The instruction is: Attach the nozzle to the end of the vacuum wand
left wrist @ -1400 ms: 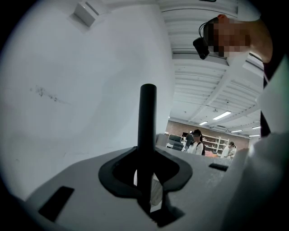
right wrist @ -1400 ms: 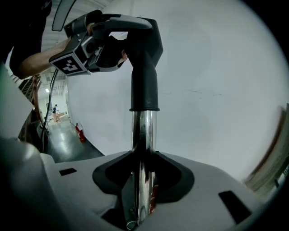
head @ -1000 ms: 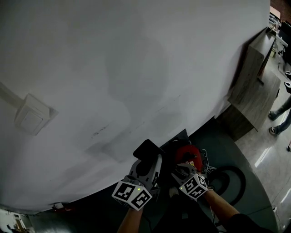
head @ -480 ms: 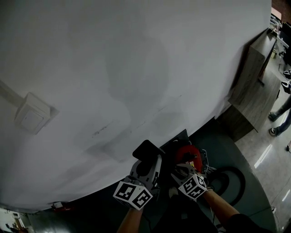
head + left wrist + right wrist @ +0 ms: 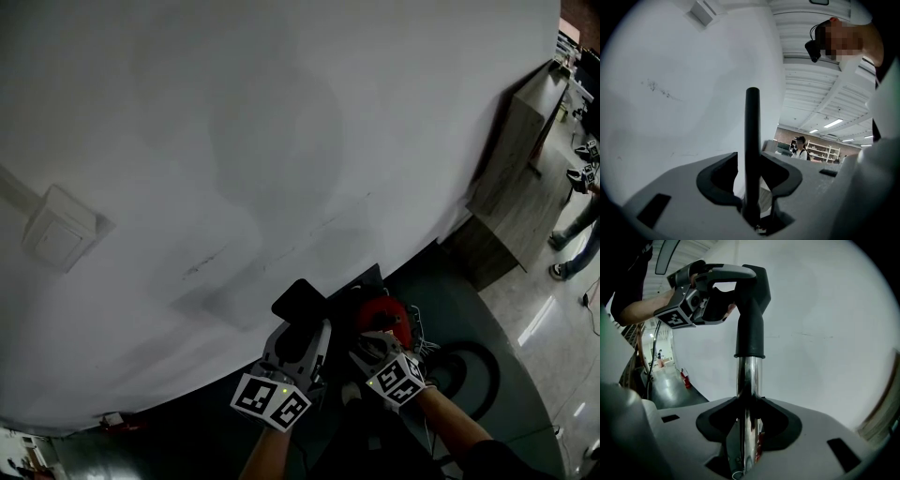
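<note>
A black flat nozzle [image 5: 751,310] sits on top of the chrome vacuum wand [image 5: 749,394], which stands upright. My right gripper [image 5: 749,420] is shut on the wand below the nozzle's collar. My left gripper [image 5: 733,289] reaches in from the left around the nozzle's upper part. In the left gripper view the nozzle [image 5: 752,140] stands edge-on between the jaws of the left gripper [image 5: 751,173]. These jaws have just been opening, and a thin gap shows beside the nozzle. In the head view both grippers, left [image 5: 302,330] and right [image 5: 375,345], sit low, above the red vacuum body [image 5: 382,314].
A white wall [image 5: 281,141] with a switch box [image 5: 56,230] fills most of the head view. A wooden cabinet [image 5: 520,178] stands at the right, with a person's legs [image 5: 572,234] beyond it. A black hose loop [image 5: 469,370] lies on the dark floor.
Both grippers stay where they were against the wall. The head view has only drifted slightly, and the person's legs at the far right have shifted.
</note>
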{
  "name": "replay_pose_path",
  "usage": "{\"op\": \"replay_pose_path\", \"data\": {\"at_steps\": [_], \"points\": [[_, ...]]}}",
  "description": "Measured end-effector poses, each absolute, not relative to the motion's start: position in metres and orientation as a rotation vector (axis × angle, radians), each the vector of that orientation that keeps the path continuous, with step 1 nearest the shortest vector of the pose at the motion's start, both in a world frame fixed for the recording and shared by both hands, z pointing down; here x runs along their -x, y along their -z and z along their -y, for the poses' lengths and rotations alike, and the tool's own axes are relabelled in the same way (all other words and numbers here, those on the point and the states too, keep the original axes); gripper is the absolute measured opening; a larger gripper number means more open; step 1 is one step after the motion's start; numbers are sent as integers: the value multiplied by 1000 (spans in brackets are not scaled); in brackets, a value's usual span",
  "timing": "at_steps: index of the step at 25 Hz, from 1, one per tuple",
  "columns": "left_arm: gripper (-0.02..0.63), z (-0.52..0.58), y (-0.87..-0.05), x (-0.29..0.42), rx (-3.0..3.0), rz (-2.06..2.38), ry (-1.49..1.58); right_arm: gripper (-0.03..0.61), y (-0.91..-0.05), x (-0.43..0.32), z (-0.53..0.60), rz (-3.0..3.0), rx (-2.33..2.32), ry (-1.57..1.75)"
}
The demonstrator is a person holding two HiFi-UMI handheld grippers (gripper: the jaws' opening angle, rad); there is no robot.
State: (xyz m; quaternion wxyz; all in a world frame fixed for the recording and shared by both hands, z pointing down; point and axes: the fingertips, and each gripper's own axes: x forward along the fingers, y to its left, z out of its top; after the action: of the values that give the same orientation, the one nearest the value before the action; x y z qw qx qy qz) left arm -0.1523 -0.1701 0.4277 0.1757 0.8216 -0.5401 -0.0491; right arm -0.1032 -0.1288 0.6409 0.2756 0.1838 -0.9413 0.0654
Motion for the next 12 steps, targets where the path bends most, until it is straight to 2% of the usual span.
{"op": "replay_pose_path", "data": {"at_steps": [12], "points": [[135,147,-453,156,-2274,1559,69,155,-647,106,182,2543,-517,-249]]}}
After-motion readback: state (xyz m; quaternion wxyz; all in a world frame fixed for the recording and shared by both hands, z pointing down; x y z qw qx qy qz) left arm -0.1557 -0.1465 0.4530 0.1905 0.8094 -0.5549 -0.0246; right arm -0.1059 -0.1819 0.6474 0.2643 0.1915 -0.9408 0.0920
